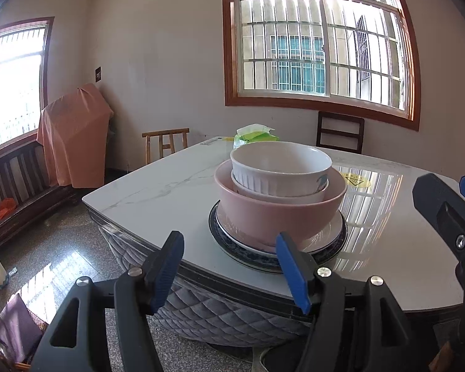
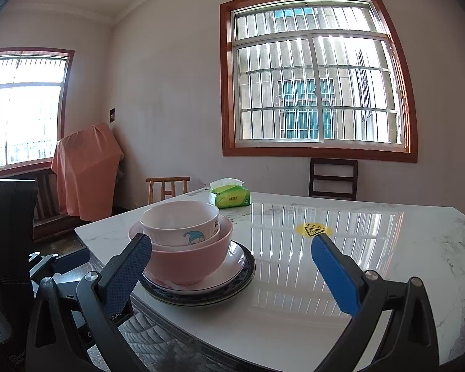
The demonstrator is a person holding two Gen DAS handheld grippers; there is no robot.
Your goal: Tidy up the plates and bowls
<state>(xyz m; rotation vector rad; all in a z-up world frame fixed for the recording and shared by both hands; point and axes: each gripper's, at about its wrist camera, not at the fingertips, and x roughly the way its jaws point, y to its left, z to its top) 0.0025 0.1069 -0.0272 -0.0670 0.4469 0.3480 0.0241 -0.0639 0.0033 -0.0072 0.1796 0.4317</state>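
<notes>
One stack stands near the table's front left corner. A dark blue-patterned plate (image 1: 241,259) (image 2: 201,299) carries a white plate (image 1: 325,235) (image 2: 232,266). A pink bowl (image 1: 276,214) (image 2: 186,263) sits on that, with two nested white bowls (image 1: 279,167) (image 2: 179,220) inside it. My left gripper (image 1: 229,271) is open just before the table edge, nothing between its blue pads; its right fingertip overlaps the plates' front rim in the picture. My right gripper (image 2: 231,276) is open wide over the table, the stack behind its left finger.
The white marble table (image 1: 158,192) (image 2: 387,248) also holds a green tissue pack (image 1: 255,135) (image 2: 229,195) at the back and a yellow warning sticker (image 2: 313,230). Wooden chairs (image 1: 166,142) (image 1: 339,135) stand behind it. A cloth-covered object (image 1: 74,136) and a bench are at left.
</notes>
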